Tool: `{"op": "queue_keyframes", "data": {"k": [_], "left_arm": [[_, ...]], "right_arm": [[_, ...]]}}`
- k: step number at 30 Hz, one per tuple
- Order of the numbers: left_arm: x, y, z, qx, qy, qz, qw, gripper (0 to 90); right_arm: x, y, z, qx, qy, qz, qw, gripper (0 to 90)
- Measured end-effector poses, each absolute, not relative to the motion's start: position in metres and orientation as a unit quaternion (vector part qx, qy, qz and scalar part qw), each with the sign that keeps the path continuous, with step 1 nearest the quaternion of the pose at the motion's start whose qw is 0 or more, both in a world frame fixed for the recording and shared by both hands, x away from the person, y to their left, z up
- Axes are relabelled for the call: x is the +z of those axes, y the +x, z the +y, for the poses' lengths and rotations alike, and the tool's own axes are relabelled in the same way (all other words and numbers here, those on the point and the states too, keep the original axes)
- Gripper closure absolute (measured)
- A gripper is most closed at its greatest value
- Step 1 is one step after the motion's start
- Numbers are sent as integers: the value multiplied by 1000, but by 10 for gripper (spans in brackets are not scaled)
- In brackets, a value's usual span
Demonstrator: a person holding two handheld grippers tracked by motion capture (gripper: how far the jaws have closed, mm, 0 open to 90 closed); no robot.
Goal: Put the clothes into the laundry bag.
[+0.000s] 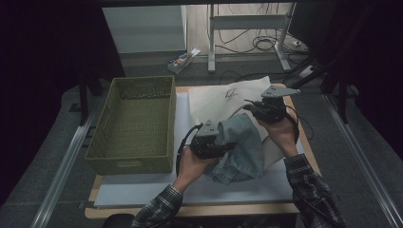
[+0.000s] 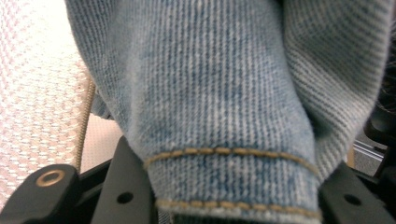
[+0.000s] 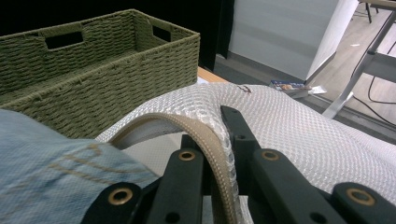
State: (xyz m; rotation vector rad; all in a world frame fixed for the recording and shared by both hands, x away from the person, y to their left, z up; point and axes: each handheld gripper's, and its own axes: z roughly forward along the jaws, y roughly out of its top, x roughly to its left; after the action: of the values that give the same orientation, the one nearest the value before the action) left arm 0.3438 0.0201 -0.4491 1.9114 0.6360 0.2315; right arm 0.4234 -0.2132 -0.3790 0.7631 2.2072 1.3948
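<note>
From the high view, the left tongs (image 1: 227,145) grip a blue denim garment (image 1: 242,149) that hangs bunched over the middle of the tabletop (image 1: 142,192), while the right tongs (image 1: 254,108) sit just behind it at the edge of a white mesh laundry bag (image 1: 223,97) spread toward the far side. The left gripper view adds what the overhead cannot: the denim's hem, with two rows of tan stitching, sits pinched between the two black jaws, closed on the cloth, and the mesh bag (image 2: 37,93) lies just beyond on the left. The right gripper view shows its jaws narrow, clamped on the bag's beige-trimmed rim (image 3: 205,135), with the mesh (image 3: 289,126) arching up and the denim (image 3: 56,172) near at lower left. It also shows the green woven basket (image 3: 107,60) close beside, its near wall well above the tabletop. In the high view the basket (image 1: 135,123) takes the left half of the white mat; the near strip of the tabletop lies bare, and the right edge is close to the person's right forearm (image 1: 309,185).
</note>
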Motion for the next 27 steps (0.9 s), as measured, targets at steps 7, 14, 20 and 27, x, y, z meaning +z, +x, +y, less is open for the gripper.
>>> {"op": "queue_keyframes", "data": {"k": [7,14,20,27], "left_arm": [[-452,349,18,104,803,273,520,588],[-454,355,14,108,808,277,508,588],[-456,359,10,111,808,284,505,588],[-457,362,6,117,811,284,498,587]], "right_arm": [[-379,423,-212,501,273,794,209,847],[-379,423,-213,502,273,793,209,847],[-378,423,-213,503,274,793,208,847],[-378,422,-212,504,276,792,207,846]]}}
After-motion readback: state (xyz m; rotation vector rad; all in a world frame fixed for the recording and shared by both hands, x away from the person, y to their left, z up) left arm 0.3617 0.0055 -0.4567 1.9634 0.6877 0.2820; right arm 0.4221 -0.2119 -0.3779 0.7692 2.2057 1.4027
